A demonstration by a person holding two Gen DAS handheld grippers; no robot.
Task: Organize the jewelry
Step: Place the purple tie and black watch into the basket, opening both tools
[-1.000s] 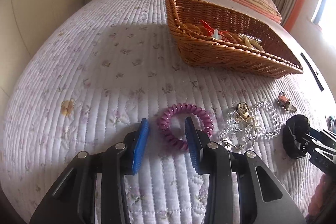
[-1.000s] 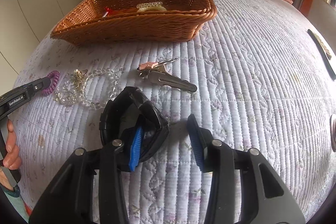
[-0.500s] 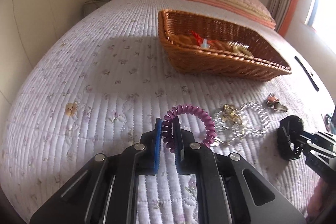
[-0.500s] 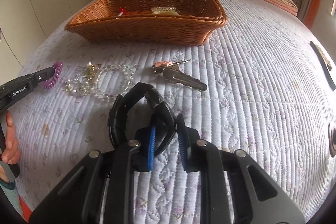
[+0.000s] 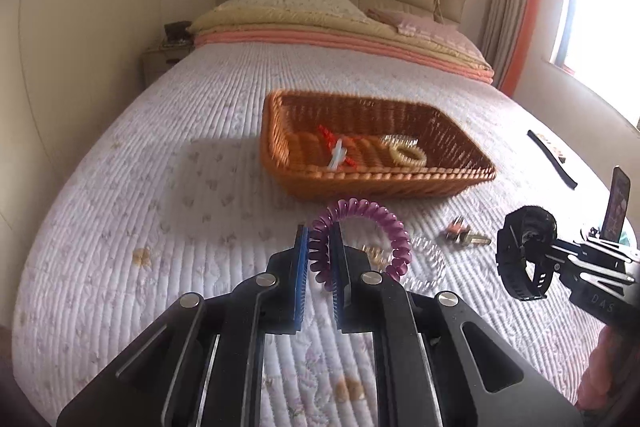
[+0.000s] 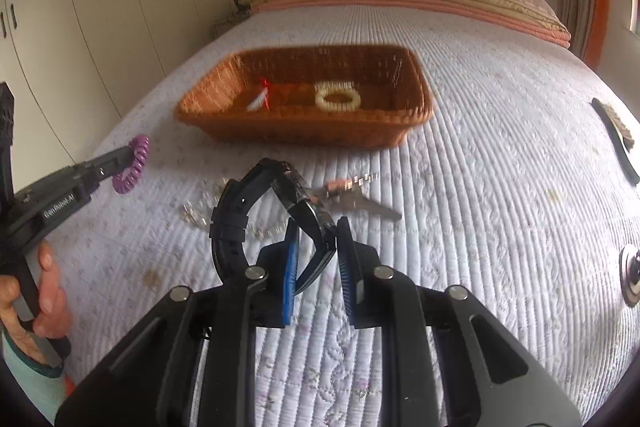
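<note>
Two handheld tongs hang above a quilted bed [image 5: 168,131], each carrying a piece to be sorted. The left tongs [image 5: 320,259] are clamped on a purple spiral hair tie [image 5: 394,231], its coil pinched between the blue pads [image 5: 302,267] and its loop standing free to the right, clear of the quilt. The right tongs [image 6: 316,247] are clamped on the strap of a black wristwatch [image 6: 236,211], which arches up and to the left of the pads, also lifted off the bed; both sets of jaws have just been closing onto these pieces. A person's hand [image 6: 44,291] grips the handle of the left tongs at the near left edge of the right wrist view. Farther up the bed sits a brown wicker basket [image 6: 208,111] holding a cream bead bracelet [image 6: 338,99] and a small red and white piece [image 6: 260,99]. Between the basket and the tongs, a clear bead bracelet [image 5: 434,259] and a set of keys [image 6: 360,199] lie on the quilt. A dark strap [image 6: 616,143] lies at the far right of the bed
</note>
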